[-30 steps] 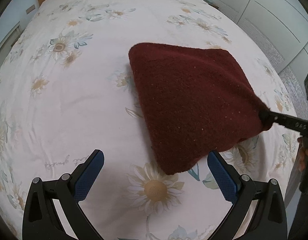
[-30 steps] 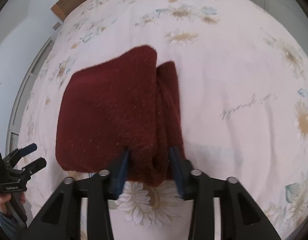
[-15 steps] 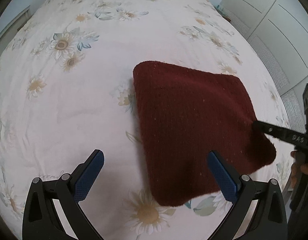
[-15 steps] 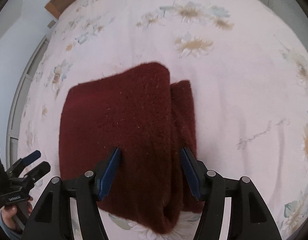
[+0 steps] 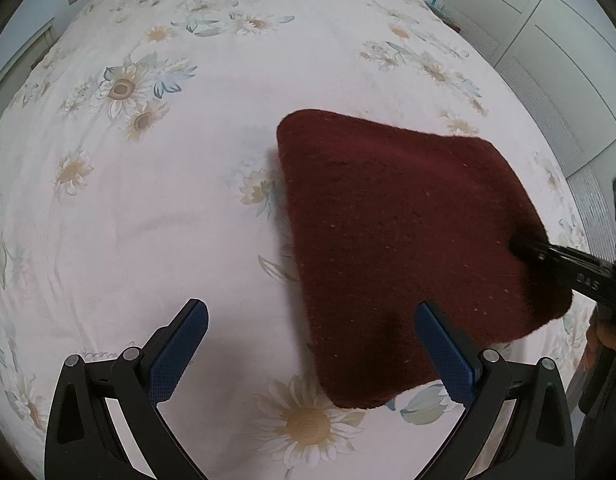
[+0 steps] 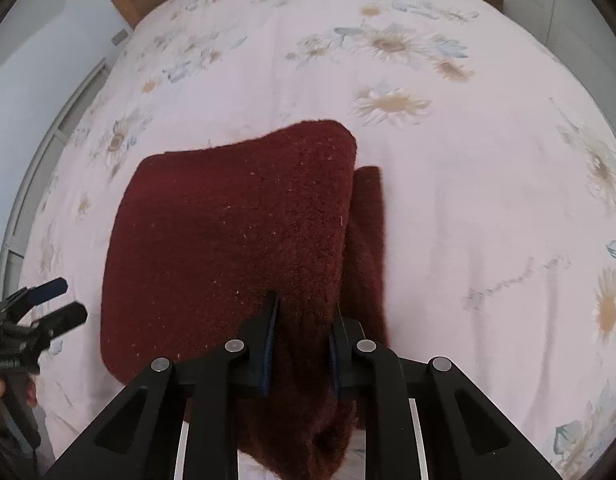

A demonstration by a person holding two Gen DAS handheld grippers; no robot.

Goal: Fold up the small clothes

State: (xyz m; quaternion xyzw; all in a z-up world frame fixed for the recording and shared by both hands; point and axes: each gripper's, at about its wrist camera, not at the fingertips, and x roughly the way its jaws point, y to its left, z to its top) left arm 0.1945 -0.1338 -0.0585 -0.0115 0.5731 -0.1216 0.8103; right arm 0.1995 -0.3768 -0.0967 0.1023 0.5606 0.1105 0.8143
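A folded dark red knitted garment (image 5: 404, 236) lies on the flowered bedsheet (image 5: 167, 200). My left gripper (image 5: 312, 344) is open and empty, hovering just in front of the garment's near corner. My right gripper (image 6: 303, 320) is shut on the garment's (image 6: 235, 232) near edge, with thick folded fabric bunched between the jaws. In the left wrist view the right gripper (image 5: 548, 256) reaches in from the right and grips the garment's right side. The left gripper (image 6: 47, 304) shows at the left edge of the right wrist view.
The bed's wooden headboard (image 6: 125, 0) is at the far end. White wardrobe doors (image 5: 548, 40) stand beyond the bed's right side. A wall and window frame (image 6: 31, 168) run along the bed's other side. The sheet around the garment is bare.
My right gripper opened around the garment's edge half a second ago and has closed on it again. The left gripper has pulled back slightly and stays open.
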